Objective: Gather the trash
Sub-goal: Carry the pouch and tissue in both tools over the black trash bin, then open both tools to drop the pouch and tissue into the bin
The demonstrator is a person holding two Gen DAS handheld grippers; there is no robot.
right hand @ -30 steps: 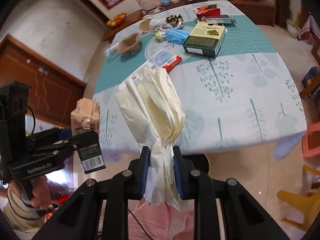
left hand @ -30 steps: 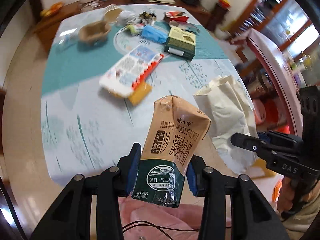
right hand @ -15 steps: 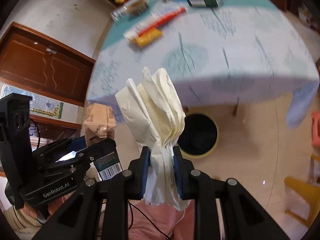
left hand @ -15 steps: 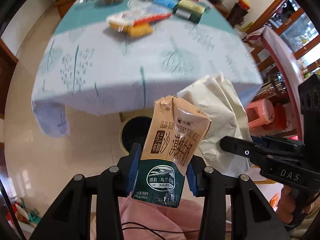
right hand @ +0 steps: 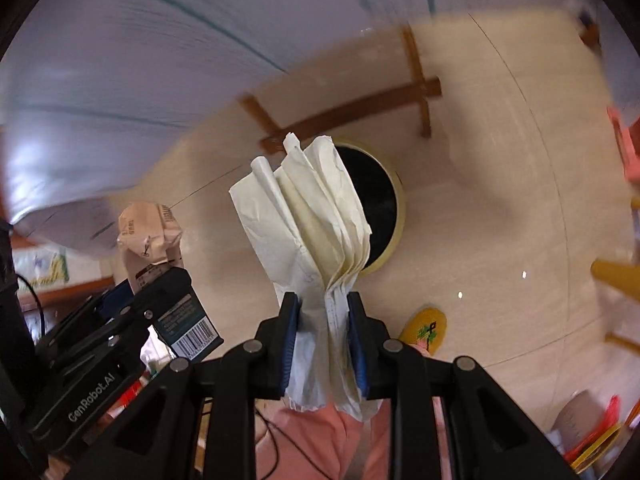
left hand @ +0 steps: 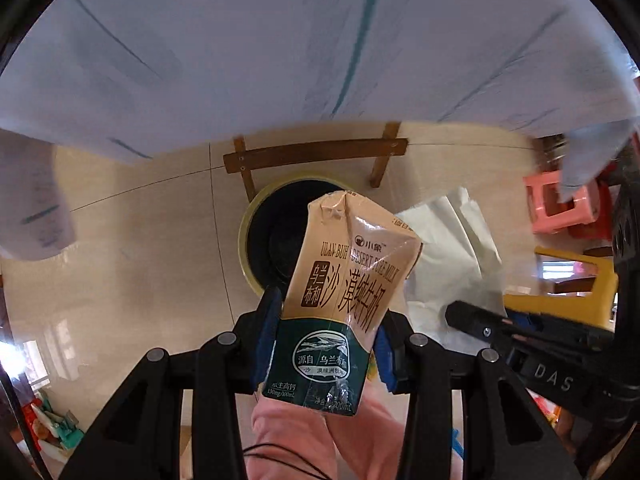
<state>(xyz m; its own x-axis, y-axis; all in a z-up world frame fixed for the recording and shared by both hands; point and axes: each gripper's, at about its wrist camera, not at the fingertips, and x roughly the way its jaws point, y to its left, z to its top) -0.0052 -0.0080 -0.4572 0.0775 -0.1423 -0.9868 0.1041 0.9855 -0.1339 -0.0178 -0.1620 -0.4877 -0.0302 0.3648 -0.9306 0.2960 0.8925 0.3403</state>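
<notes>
Both sets of jaws are clamped on trash: left gripper [left hand: 326,344] holds a crumpled milk carton [left hand: 344,292] by its dark green base, tan top sticking up; right gripper [right hand: 323,332] pinches a pleated wad of cream paper [right hand: 312,232] near its lower end, pads pressed on both sides, though the jaws look to be easing open a touch. Big change vs a sec ago: the tabletop w/ its boxes and wrappers filled both views, now only the hanging tablecloth [left hand: 280,60] edge shows up top, and the black trash bin [left hand: 272,240] w/ yellow rim sits on the tiled floor under the table, right behind the carton. In the right view the bin [right hand: 384,208] mouth is just behind the paper too. So both hands have dropped from table level to over the bin. Probably the drop-off step: next is opening both, carton & paper should fall in if they're truly above the mouth, which I can't fully confirm. Stools [left hand: 568,208] stand off to the side.
</notes>
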